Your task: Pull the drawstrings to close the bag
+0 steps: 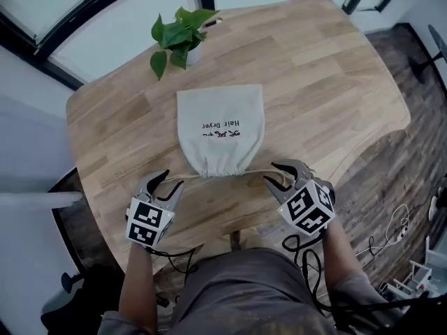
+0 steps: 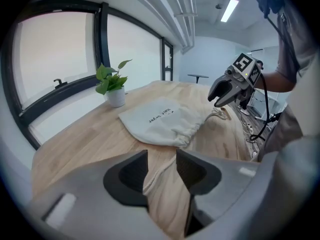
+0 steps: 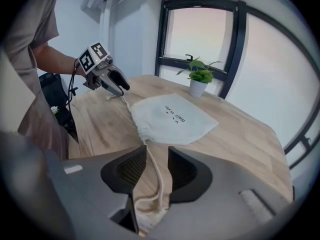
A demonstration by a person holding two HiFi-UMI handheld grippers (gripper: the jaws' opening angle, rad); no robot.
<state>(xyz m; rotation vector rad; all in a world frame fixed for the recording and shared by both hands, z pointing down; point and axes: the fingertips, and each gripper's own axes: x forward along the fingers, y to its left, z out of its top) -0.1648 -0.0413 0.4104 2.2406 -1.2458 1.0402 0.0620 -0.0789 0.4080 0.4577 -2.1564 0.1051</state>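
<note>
The left gripper [image 2: 162, 156] is held with its jaws spread, and a drawstring [image 2: 157, 176] is seen running loose between them, unpinched. The right gripper [image 3: 157, 156] is likewise spread around the other drawstring [image 3: 156, 171]. Just ahead of the two grippers, the bag [image 1: 220, 128] is laid flat on the wooden table [image 1: 335, 68], its gathered mouth turned towards them.
</note>
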